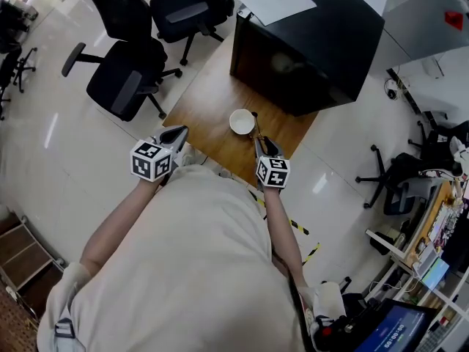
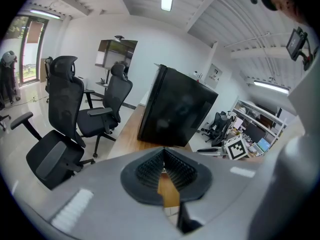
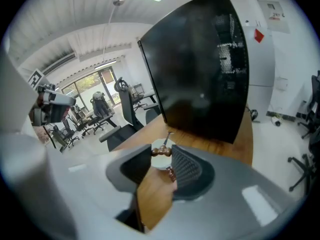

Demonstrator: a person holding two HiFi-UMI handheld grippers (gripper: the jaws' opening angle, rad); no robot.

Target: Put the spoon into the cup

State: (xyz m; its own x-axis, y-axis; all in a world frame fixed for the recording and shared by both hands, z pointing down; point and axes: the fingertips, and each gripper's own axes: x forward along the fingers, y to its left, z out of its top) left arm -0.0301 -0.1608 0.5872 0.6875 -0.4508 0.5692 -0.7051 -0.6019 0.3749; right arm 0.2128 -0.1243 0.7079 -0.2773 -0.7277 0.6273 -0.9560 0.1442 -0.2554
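Note:
A white cup stands on the wooden table, near its front edge. Just right of the cup is my right gripper, shut on a spoon whose thin stem points toward the cup's right rim. In the right gripper view the spoon's brown beaded handle lies crosswise between the tips of my right gripper, with the cup behind it. My left gripper hangs at the table's front left edge, its fingertips together on nothing; the left gripper looks along the table.
A big black cabinet with a sheet of paper on top fills the table's far end. Black office chairs stand left of the table on the pale floor. My body is close against the front edge.

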